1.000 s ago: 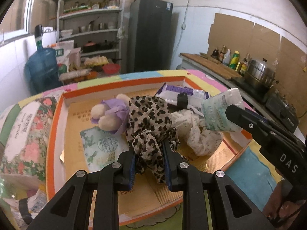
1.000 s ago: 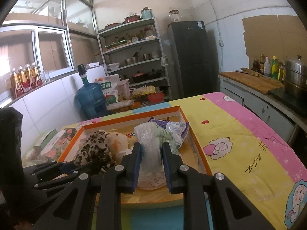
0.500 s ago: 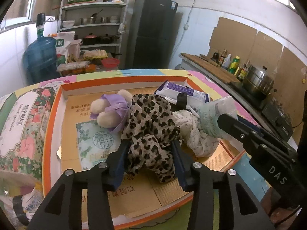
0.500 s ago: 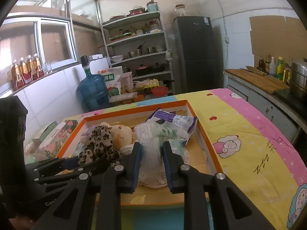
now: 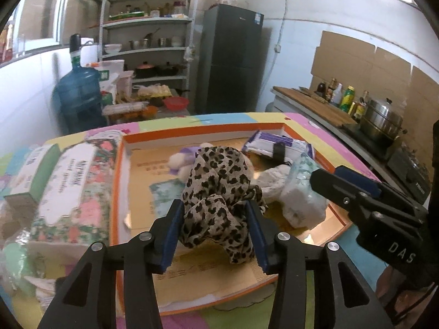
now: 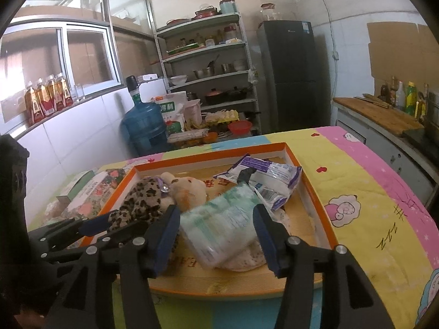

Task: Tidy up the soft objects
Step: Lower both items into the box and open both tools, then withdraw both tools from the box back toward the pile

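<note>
**Both grippers loosened up over the orange tray**

Looking down along the left gripper [image 5: 215, 229]: fingers [image 5: 171, 227] standing partway apart, with the leopard-print scarf [image 5: 219, 189] bunched up between them. Hard to say whether the pads are touching the cloth at the edges, but not squeezing it in any case; scarf slumped on the cardboard floor of the orange-rimmed tray [image 5: 119, 192]. Just behind it, a plush toy [image 5: 178, 161] with a purple bit on its head, partly hidden by the scarf. Further back toward the far rim, a white-and-purple plastic pack [image 5: 277, 144]. To the right of the scarf, a crumpled pale cloth [image 5: 274, 181].

Over to the right gripper [image 6: 216, 227]: fingers opening right now, with the soft clear-and-green pack [image 6: 222, 227] between them, blurred and tilted, lower end down on a pale round cloth [image 6: 247, 257] in the near part of the tray. No visible pinch on the pack.

Same pack showing in the left view too, sitting right in front of the other gripper's fingertips. Left of the tray, a floral printed box [image 5: 74, 183] lying on the tabletop [image 6: 356, 186], which wears a bright cartoon-print cover. Background pretty much kitchen stuff: shelving, dark fridge [image 6: 290, 74], blue water jug [image 6: 144, 126].
</note>
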{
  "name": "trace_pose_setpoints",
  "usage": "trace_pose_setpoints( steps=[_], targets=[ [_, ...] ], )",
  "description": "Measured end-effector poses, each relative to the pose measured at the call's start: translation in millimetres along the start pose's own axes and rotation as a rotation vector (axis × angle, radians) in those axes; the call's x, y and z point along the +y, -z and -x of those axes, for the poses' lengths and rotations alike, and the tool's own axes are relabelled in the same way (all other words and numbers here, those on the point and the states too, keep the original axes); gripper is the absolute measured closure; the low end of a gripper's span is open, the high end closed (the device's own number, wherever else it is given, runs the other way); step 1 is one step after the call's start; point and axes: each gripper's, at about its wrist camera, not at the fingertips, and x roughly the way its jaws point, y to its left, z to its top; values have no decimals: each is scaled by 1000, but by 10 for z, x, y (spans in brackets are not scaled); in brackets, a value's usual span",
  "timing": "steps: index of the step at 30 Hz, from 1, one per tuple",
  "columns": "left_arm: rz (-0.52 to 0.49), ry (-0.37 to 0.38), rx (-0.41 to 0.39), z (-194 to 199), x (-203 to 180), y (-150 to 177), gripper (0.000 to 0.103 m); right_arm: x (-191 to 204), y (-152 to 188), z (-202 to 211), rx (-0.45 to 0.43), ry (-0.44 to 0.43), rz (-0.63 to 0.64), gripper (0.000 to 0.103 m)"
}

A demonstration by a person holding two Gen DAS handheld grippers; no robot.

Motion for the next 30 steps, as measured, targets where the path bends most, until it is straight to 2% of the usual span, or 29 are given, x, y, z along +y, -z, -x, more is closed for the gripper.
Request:
trace_pose_setpoints(
  steps=[14, 18, 30],
  targets=[
    [24, -48, -104, 534, 302, -17, 55, 313, -102, 196, -41, -12, 28, 48],
    [42, -47, -134, 702, 431, -3, 41, 453, -128, 271, -54, -18, 47, 48],
    [90, -67, -202, 1193, 775, 77, 41, 794, -123, 505, -81, -41, 82, 48]
  ],
)
